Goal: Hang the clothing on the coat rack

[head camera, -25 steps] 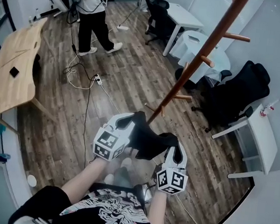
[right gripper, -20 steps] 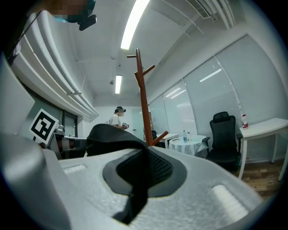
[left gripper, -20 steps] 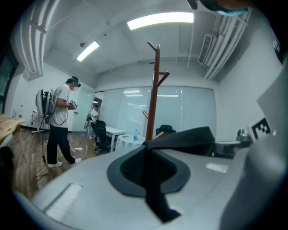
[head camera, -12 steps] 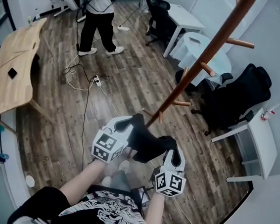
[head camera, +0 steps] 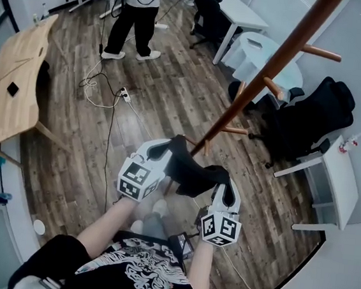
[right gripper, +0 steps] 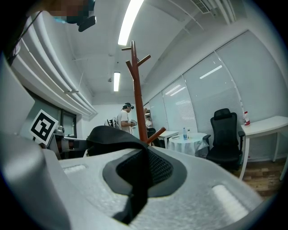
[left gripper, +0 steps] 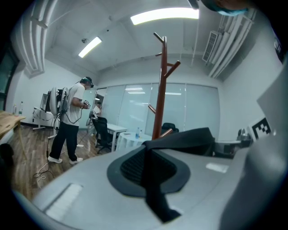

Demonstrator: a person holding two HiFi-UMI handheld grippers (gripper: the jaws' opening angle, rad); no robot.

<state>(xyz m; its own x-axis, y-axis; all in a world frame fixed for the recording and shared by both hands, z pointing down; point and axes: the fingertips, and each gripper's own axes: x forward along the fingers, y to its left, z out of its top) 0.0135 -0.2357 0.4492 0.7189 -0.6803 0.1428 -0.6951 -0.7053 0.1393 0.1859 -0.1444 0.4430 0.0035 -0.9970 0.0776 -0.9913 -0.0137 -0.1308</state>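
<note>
A black garment (head camera: 190, 174) hangs stretched between my two grippers, low beside the foot of the brown coat rack (head camera: 265, 72). My left gripper (head camera: 159, 159) is shut on the garment's left end, and a black strip (left gripper: 150, 188) of it is pinched between the jaws. My right gripper (head camera: 225, 193) is shut on the right end, where the cloth (right gripper: 135, 184) is clamped the same way. In both gripper views the rack (left gripper: 159, 90) (right gripper: 137, 90) rises ahead, its pegs bare. One peg (head camera: 273, 87) sticks out above the garment.
A person (head camera: 138, 14) stands at the far end of the wooden floor, with cables (head camera: 105, 94) trailing nearby. A wooden table (head camera: 13, 91) is on the left. A black office chair (head camera: 308, 122), a round white table (head camera: 260, 53) and a white desk (head camera: 340, 183) crowd the right.
Both grippers keep their hold on the garment and have shifted only slightly towards the rack's pole. The person at the back has stepped to the right.
</note>
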